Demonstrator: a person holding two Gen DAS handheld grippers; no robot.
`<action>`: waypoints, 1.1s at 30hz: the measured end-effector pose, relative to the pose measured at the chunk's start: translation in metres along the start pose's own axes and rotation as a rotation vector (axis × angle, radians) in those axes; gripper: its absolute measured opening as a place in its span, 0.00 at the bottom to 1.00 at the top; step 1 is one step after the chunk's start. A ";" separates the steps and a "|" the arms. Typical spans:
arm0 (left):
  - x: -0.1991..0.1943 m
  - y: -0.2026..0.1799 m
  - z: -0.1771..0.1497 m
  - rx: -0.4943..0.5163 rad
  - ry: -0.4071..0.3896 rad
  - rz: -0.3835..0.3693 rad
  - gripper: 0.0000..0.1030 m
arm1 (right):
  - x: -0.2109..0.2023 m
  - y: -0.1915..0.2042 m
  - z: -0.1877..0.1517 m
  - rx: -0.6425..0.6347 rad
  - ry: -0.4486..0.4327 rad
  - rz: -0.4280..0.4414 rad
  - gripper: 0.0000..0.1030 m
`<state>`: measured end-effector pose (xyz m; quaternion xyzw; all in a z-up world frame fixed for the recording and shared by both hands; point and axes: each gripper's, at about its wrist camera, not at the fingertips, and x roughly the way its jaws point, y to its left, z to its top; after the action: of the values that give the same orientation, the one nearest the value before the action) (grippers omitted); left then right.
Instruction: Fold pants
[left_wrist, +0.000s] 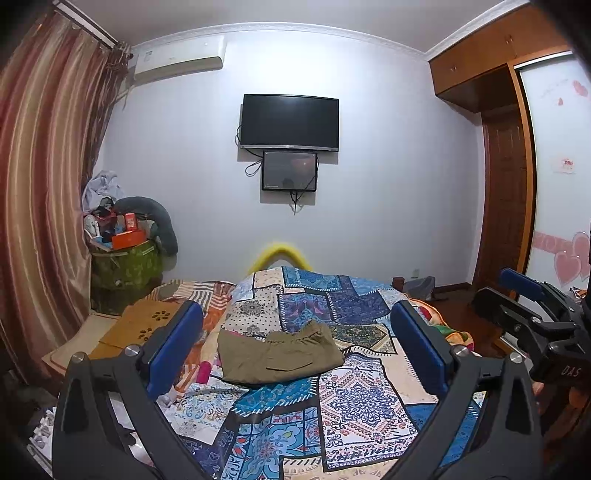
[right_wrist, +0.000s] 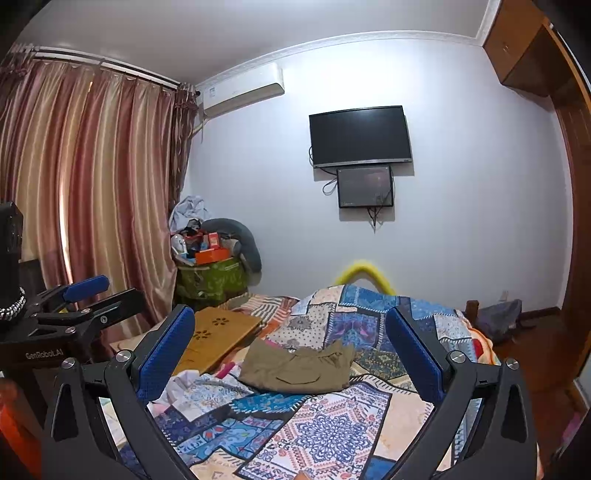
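Note:
Olive-brown pants (left_wrist: 280, 354) lie folded into a compact bundle on the patchwork bed cover (left_wrist: 354, 402), a back pocket facing up. My left gripper (left_wrist: 295, 347) hovers in front of them, jaws wide open and empty, its blue pads well apart from the cloth. From the right wrist view the same pants (right_wrist: 299, 367) lie ahead of my right gripper (right_wrist: 291, 350), which also stands wide open with nothing between its pads. Each gripper shows at the edge of the other's view: the right gripper (left_wrist: 532, 295) and the left gripper (right_wrist: 92, 291).
A tan wooden lap desk (right_wrist: 218, 336) lies on the bed left of the pants. A green basket (right_wrist: 212, 280) piled with clutter stands by the striped curtains (right_wrist: 92, 192). Two screens (right_wrist: 360, 136) hang on the far wall. A wooden wardrobe (left_wrist: 506, 184) is at the right.

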<state>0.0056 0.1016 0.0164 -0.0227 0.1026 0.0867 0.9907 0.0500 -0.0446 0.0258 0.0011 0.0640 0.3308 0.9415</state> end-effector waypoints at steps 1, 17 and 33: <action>0.001 0.000 0.000 -0.001 0.002 -0.002 1.00 | 0.000 0.000 0.000 -0.001 0.001 0.000 1.00; 0.004 -0.012 -0.002 0.021 0.006 -0.009 1.00 | -0.004 -0.006 0.000 0.016 0.020 -0.017 1.00; 0.007 -0.015 -0.003 0.036 0.021 -0.027 1.00 | -0.004 -0.006 0.000 0.017 0.028 -0.024 1.00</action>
<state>0.0142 0.0878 0.0125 -0.0070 0.1141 0.0714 0.9909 0.0510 -0.0514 0.0263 0.0036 0.0801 0.3188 0.9444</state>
